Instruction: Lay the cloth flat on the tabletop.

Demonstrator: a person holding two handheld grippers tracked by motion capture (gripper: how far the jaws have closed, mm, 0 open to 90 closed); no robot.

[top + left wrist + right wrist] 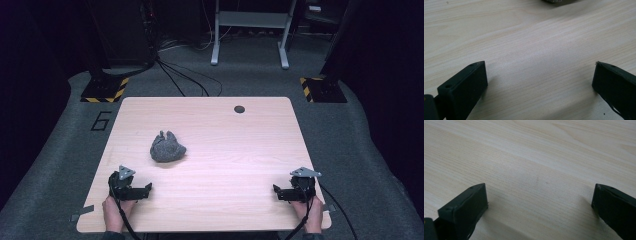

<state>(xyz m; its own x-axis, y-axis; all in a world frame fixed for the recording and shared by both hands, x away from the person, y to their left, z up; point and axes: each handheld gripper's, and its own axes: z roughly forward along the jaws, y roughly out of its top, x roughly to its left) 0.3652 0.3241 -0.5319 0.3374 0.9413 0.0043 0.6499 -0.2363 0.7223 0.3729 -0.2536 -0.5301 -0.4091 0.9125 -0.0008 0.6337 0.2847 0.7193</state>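
Pale wooden tabletop [225, 150] on grey carpet, dark room behind; a crumpled grey cloth [167, 147] lies left of centre, at about twelve o'clock from the left gripper [145, 190] and near it; the right gripper [278, 192] sits at four o'clock, well apart; both rest low near the front edge, jaws spread wide on nothing, seemingly poised to start; bare wood between offers open reach.

My light wooden counter [225, 150] has a dark round hole [239, 109] near its far edge. Beyond it, on the grey floor [350, 135], stand a white frame [250, 30], black cables [185, 77] and two hazard-striped bases [105, 90].
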